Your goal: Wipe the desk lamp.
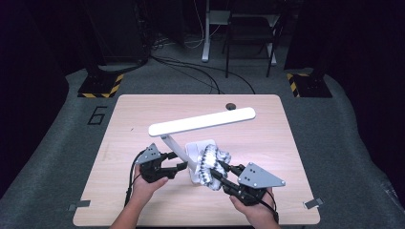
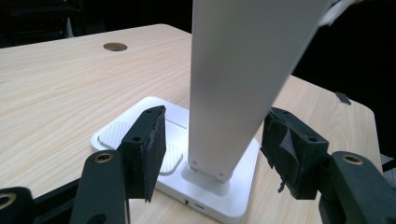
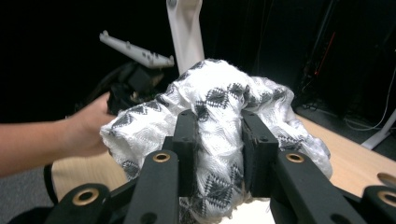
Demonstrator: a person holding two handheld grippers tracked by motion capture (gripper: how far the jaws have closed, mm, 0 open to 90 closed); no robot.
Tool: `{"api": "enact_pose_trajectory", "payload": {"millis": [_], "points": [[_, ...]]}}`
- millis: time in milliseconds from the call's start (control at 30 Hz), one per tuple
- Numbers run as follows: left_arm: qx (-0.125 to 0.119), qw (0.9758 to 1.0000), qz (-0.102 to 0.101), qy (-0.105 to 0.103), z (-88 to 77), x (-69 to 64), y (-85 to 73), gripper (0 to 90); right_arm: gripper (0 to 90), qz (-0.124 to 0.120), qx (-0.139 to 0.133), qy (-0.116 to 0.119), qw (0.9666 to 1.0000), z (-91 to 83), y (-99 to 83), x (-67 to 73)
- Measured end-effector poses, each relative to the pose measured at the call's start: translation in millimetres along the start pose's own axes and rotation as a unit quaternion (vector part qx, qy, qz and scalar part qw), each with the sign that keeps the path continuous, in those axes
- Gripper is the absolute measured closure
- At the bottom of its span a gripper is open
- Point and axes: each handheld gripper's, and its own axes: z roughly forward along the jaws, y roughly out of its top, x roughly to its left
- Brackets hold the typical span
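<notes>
A white desk lamp stands mid-table, its long head (image 1: 200, 121) lit and its slanted stem (image 1: 174, 148) rising from a flat white base (image 1: 196, 148). My left gripper (image 1: 184, 166) is open, its pads (image 2: 149, 144) on either side of the stem (image 2: 238, 70) with a gap on each side, just above the base (image 2: 154, 105). My right gripper (image 1: 217, 171) is shut on a crumpled white cloth with a black pattern (image 1: 212, 160), held over the base to the right of the stem. In the right gripper view the cloth (image 3: 219, 88) bulges around the gripper (image 3: 219, 140), with the stem (image 3: 187, 32) behind it.
The light wooden table (image 1: 143, 109) has a round cable hole (image 1: 231, 106) near its far edge. Tape tabs mark the front corners (image 1: 313, 203). Behind the table are a desk frame (image 1: 206, 33), floor cables and yellow-black stand bases (image 1: 100, 86).
</notes>
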Motion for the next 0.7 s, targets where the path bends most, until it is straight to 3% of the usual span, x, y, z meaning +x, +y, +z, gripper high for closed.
{"api": "enact_pose_trajectory", "payload": {"millis": [100,467,700], "points": [[0.005,0.9999,0.011,0.009,-7.2,-1.1,-2.2,39.9,70.2,0.002,0.008,0.005,1.0,4.9,-9.9,-0.7],[0.022,0.9994,0.013,0.024,-28.3,-7.1,-15.1,40.0,69.3,0.017,0.044,0.036,0.9983,31.2,-53.7,5.6],[0.02,0.9991,0.0,0.037,-35.0,-6.3,-19.2,39.9,68.8,0.015,0.064,0.054,0.9964,49.5,-74.3,10.3]]}}
